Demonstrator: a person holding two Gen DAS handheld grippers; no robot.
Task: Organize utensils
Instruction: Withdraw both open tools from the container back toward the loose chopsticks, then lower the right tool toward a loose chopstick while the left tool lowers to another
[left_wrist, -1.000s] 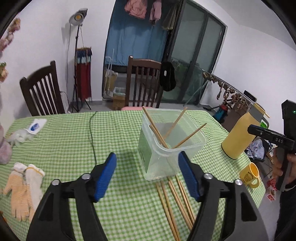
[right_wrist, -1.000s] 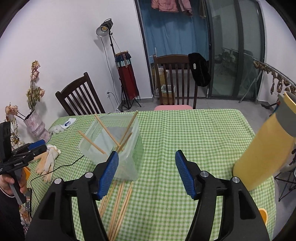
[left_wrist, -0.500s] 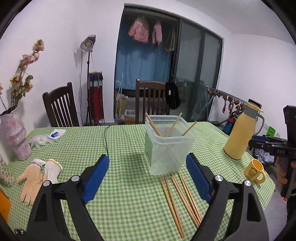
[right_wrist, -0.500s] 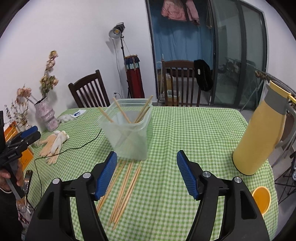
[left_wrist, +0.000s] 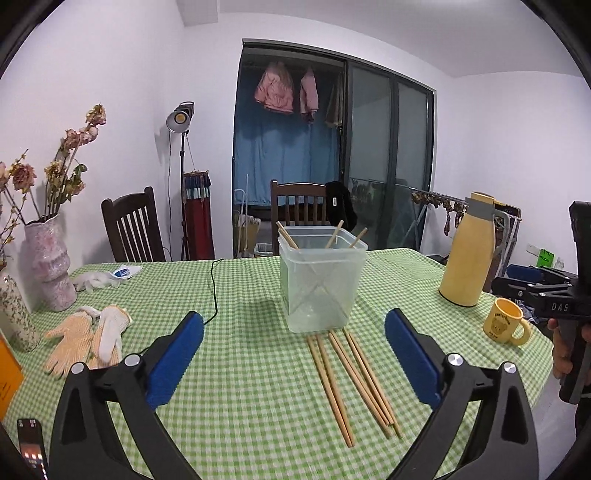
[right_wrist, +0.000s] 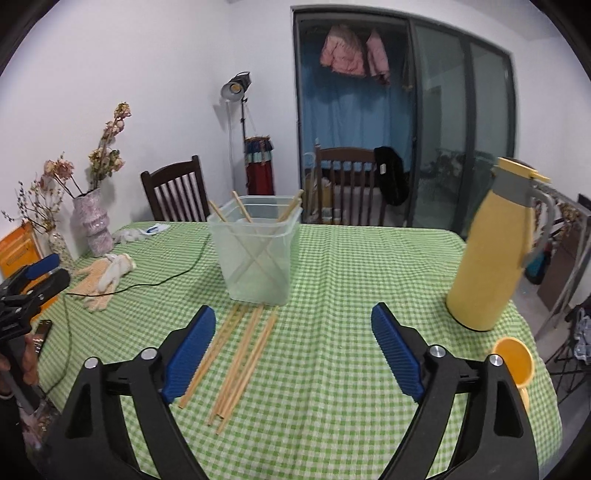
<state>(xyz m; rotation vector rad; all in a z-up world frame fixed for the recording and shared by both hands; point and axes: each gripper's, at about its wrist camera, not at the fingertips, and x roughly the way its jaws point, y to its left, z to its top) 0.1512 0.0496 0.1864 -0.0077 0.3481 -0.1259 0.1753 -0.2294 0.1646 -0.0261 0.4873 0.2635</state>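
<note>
A clear plastic container (left_wrist: 320, 284) stands mid-table with three wooden chopsticks (left_wrist: 334, 235) leaning inside; it also shows in the right wrist view (right_wrist: 256, 254). Several loose chopsticks (left_wrist: 352, 380) lie on the green checked cloth in front of it, also seen in the right wrist view (right_wrist: 240, 354). My left gripper (left_wrist: 293, 354) is open and empty, held above the cloth short of the loose chopsticks. My right gripper (right_wrist: 293, 350) is open and empty, with the loose chopsticks by its left finger.
A yellow thermos (left_wrist: 467, 251) and a yellow mug (left_wrist: 506, 325) stand at the right. Work gloves (left_wrist: 88, 336), a black cable (left_wrist: 214, 288) and vases (left_wrist: 50, 266) are at the left. Wooden chairs (left_wrist: 131, 229) stand behind the table.
Both grippers have pulled back and tilted up from the container, so it looks farther away. The chopsticks and container have not moved.
</note>
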